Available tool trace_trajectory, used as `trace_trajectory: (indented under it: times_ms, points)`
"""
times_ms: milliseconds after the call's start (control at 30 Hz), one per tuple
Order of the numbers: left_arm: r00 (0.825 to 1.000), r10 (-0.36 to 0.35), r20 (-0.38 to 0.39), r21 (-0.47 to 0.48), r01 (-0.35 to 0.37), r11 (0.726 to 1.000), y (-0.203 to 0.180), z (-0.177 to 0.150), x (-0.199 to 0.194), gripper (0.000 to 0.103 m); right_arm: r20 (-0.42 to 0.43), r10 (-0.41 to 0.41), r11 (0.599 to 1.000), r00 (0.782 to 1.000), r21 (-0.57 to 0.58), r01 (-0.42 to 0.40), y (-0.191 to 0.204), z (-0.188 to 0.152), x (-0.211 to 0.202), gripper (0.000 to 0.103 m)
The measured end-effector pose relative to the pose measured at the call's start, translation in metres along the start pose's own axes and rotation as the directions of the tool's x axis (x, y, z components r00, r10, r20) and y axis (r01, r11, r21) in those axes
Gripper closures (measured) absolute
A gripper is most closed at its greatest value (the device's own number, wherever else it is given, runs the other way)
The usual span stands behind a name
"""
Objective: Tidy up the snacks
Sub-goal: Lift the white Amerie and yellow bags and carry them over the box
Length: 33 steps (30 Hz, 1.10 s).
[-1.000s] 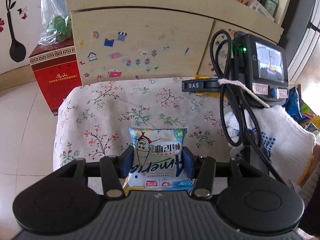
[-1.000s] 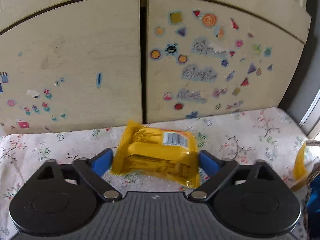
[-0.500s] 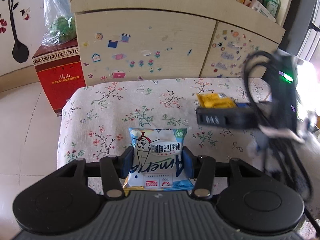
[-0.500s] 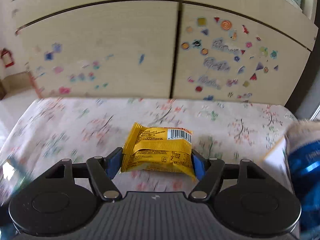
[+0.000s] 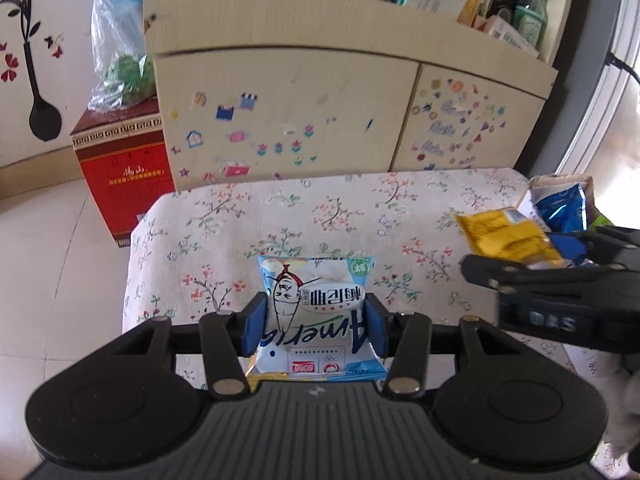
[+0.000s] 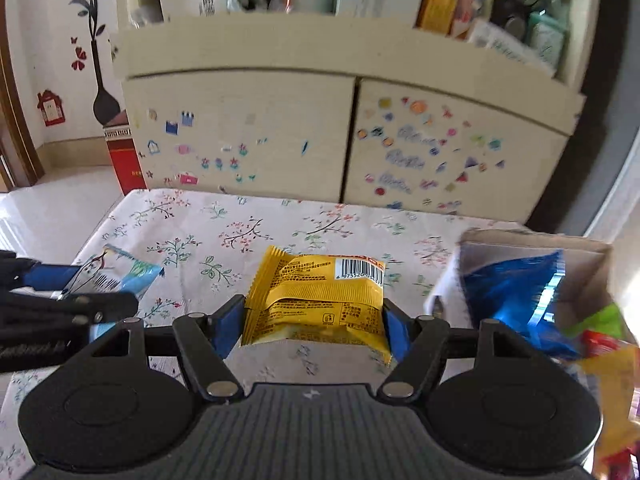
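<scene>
A white-and-blue snack packet (image 5: 320,280) with a cartoon figure sits between the blue pads of my left gripper (image 5: 314,320), which is shut on it above the floral tablecloth (image 5: 280,216). My right gripper (image 6: 316,320) is shut on a yellow snack packet (image 6: 320,300), held barcode up off the table. In the left wrist view that yellow packet (image 5: 500,236) and the right gripper (image 5: 560,256) appear at the right edge, beside a cardboard box (image 5: 560,184). The right wrist view shows the left gripper (image 6: 80,284) with its packet (image 6: 116,268) at the far left.
The cardboard box (image 6: 592,264) at the table's right end holds a blue bag (image 6: 512,296) and other colourful packets. A sticker-covered cabinet (image 5: 280,120) stands behind the table, its top shelf crowded. A red carton (image 5: 124,168) with a plastic bag (image 5: 116,64) on it stands left.
My right gripper closed on the yellow packet, lifted it off the cloth and carried it right, near the cardboard box. The left gripper and its packet stayed put.
</scene>
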<state>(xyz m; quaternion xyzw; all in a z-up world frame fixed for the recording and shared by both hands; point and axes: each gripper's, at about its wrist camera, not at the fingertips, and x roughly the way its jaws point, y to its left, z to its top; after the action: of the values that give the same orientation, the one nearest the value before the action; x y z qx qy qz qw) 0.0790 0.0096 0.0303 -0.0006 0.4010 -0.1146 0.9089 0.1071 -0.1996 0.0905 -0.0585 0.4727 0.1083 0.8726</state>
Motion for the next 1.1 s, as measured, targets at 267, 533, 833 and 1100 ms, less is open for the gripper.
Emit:
trace_trajectory:
  times_ms: [267,533,833,1100]
  points:
    - [0.998,-0.025,0.051,0.025,0.024,0.999,-0.02,0.008,-0.018,0.054,0.041,-0.011,0.997,0.999,0.074,0.008,-0.02,-0.007,-0.047,0.027]
    - [0.993,-0.061,0.098,0.081,0.053,0.995,-0.048,0.015,-0.032,0.054,0.082,-0.046,0.985,0.996,0.172,0.031,-0.046,-0.021,-0.08,0.027]
    - [0.987,-0.107,0.121,0.118,0.093,0.989,-0.073,0.022,-0.037,0.054,0.111,-0.062,0.979,0.992,0.2,0.039,-0.065,-0.022,-0.091,0.027]
    - [0.978,-0.146,0.147,0.134,0.127,0.983,-0.094,0.028,-0.041,0.054,0.14,-0.086,0.972,0.986,0.231,0.052,-0.086,-0.023,-0.107,0.027]
